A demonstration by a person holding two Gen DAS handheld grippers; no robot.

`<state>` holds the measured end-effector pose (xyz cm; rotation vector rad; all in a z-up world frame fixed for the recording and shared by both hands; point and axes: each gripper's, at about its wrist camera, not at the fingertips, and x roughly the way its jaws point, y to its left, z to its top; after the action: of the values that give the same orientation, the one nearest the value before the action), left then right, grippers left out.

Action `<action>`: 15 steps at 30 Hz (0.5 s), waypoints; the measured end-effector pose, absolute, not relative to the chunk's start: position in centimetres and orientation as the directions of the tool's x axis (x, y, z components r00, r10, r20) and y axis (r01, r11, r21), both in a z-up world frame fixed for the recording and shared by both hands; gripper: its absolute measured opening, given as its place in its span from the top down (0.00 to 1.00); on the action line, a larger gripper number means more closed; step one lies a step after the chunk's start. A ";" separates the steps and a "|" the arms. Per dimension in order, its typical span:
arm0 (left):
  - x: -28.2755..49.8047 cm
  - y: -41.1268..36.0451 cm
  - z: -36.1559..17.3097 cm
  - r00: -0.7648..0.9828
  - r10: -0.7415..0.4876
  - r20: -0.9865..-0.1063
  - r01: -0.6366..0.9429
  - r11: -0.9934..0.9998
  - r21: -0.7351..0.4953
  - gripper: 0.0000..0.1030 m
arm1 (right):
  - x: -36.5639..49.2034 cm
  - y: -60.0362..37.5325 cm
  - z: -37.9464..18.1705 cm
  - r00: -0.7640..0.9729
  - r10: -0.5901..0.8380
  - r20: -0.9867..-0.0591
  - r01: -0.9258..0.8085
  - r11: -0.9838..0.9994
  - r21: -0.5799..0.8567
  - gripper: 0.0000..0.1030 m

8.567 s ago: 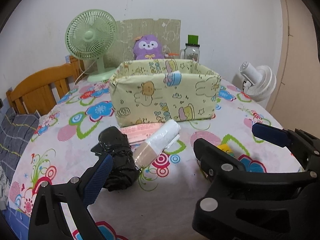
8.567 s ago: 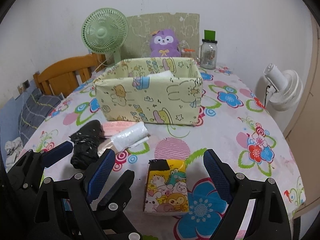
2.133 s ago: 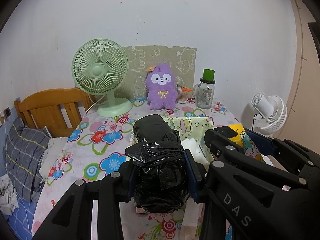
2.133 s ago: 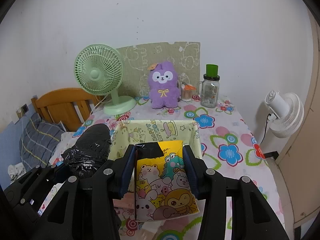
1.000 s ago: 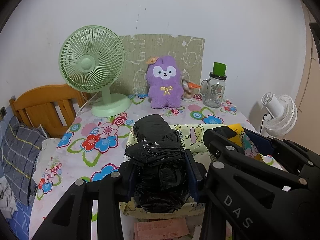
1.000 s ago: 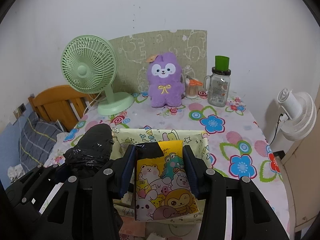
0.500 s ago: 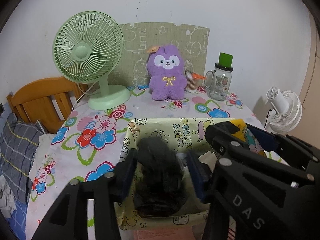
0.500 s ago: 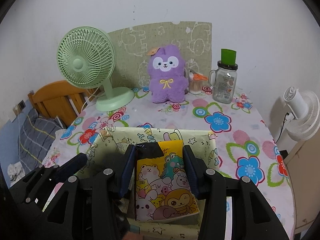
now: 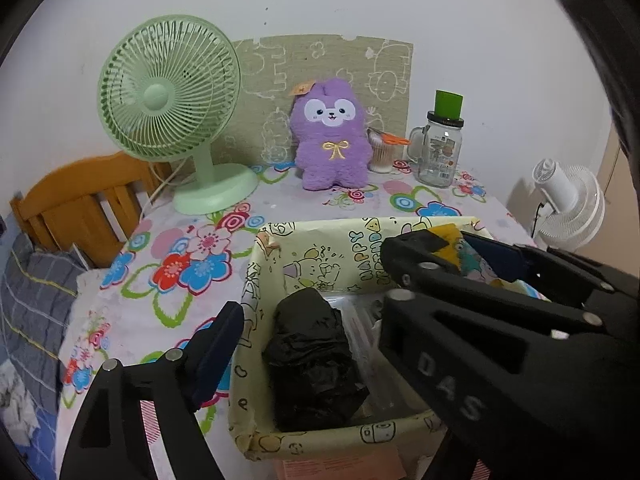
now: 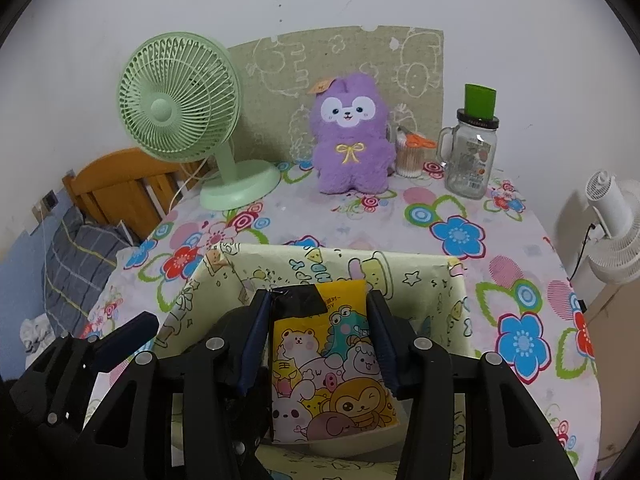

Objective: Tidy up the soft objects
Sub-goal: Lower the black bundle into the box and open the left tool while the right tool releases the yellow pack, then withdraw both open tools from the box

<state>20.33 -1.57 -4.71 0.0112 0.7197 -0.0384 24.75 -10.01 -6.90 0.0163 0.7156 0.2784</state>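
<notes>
Now, left claw [image 9: 304,344]: my jaws have just been opening; black bag [image 9: 314,364] lies released in the box [image 9: 256,432].
Right claw [image 10: 320,344]: I grip the pack [image 10: 328,364], upright.
Relation: box directly below pack; its long axis runs along the fingers.

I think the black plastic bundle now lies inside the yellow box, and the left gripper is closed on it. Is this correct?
Not quite. The black plastic bundle does lie inside the yellow box, but the left gripper is not closed on it: its jaws have just been opening and stand wide, clear of the bundle. The left wrist view shows this.
</notes>
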 end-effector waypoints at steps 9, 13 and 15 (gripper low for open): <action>20.0 -0.9 -5.0 0.749 -0.016 -0.663 0.018 1.000 -0.004 0.15 | 24.0 -9.7 -6.7 0.734 0.243 -0.634 -0.236 0.967 0.097 0.13; 19.5 -0.6 -5.1 0.749 -0.025 -0.662 0.017 1.000 -0.019 0.15 | 23.5 -9.9 -6.9 0.731 0.228 -0.643 -0.227 0.970 0.086 0.13; 19.3 -0.6 -5.2 0.748 -0.029 -0.664 0.018 1.000 -0.024 0.15 | 23.2 -10.0 -7.0 0.733 0.217 -0.645 -0.214 0.973 0.084 0.13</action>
<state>19.32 -0.56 -5.16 -0.0161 0.7260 -0.0255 23.24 -10.03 -7.02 0.0035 0.7103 0.2370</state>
